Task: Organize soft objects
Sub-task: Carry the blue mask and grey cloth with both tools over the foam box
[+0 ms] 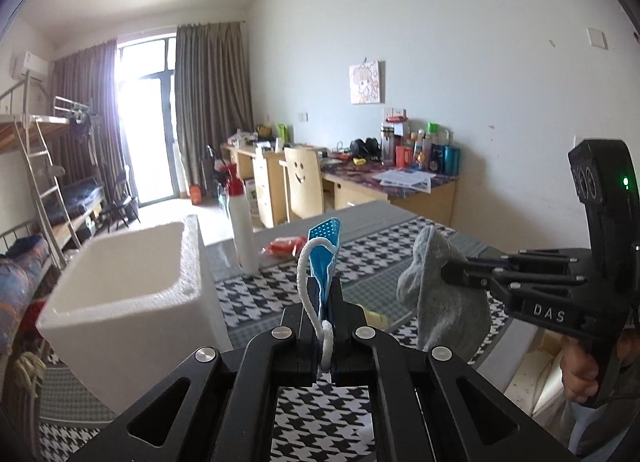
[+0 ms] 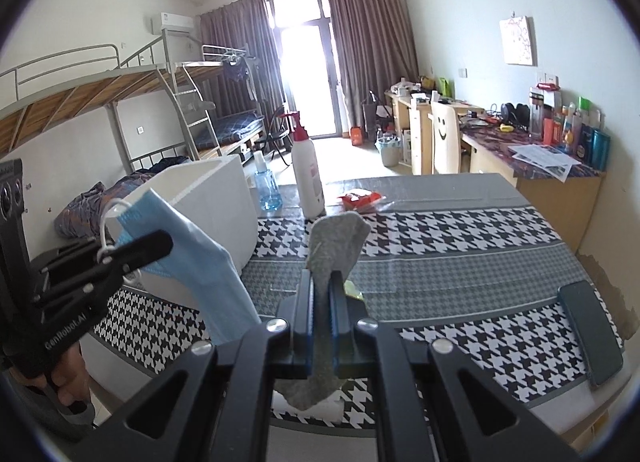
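Standing at the left edge of the table [image 2: 460, 262], the white foam box [image 1: 132, 294] looks like the place meant for the soft things: it is open-topped, thick-walled, with a grainy, crumbly rim, and I can see nothing inside it from here. Beside it, the left gripper [image 1: 326, 302] has its jaws pinched tight on a blue face mask [image 2: 188, 246], held up in the air just at the box's near side, probably so it can be dropped in. The mask is thin, pleated cloth with a dimpled weave, and its white elastic cord [image 1: 308, 290] loops loosely down between the fingers. Behind these, at the far edge, stand a white pump bottle [image 2: 306, 177] with a red head and a small clear blue bottle [image 2: 267, 185], both hard plastic, next to a flat red packet [image 2: 360, 197]. Further right, the right gripper [image 2: 324, 302] is clamped on a grey sock [image 2: 336, 242], lifted clear of the table's black-and-white houndstooth cloth; the sock is soft knit, limp, folding over at its tip. My guess is both pieces wait for the box. At the right near corner lies a dark, flat, rounded case [image 2: 592, 338], smooth-looking.
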Tool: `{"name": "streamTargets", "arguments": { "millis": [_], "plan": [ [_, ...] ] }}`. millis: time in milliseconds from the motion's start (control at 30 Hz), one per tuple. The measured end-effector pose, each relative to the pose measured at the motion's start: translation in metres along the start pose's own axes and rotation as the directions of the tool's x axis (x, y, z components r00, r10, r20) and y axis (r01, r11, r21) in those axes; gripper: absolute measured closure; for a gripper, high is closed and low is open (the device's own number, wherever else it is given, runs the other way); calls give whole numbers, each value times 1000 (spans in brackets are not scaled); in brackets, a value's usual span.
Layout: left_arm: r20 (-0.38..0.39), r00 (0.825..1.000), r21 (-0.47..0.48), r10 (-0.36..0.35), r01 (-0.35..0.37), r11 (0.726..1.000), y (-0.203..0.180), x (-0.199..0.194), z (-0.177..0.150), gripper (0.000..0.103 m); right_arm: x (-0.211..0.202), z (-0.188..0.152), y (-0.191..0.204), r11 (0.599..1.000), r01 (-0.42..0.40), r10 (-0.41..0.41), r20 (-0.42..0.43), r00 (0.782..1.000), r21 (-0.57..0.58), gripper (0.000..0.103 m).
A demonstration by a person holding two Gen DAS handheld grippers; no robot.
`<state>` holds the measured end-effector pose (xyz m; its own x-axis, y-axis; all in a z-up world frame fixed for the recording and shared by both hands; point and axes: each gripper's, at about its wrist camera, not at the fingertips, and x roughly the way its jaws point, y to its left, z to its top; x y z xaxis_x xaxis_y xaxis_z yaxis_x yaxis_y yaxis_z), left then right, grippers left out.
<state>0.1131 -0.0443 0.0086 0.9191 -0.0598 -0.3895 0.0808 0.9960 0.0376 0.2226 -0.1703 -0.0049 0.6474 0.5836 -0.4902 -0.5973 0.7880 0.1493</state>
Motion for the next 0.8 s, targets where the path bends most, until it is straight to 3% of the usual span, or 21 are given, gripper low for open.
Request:
{"name": "streamTargets", "arguments": {
  "millis": [800],
  "plan": [
    [25, 997, -32, 80, -79, 996, 16, -1, 20, 100, -7, 27, 13, 999, -13, 16, 86, 996, -34, 94]
  ]
}}
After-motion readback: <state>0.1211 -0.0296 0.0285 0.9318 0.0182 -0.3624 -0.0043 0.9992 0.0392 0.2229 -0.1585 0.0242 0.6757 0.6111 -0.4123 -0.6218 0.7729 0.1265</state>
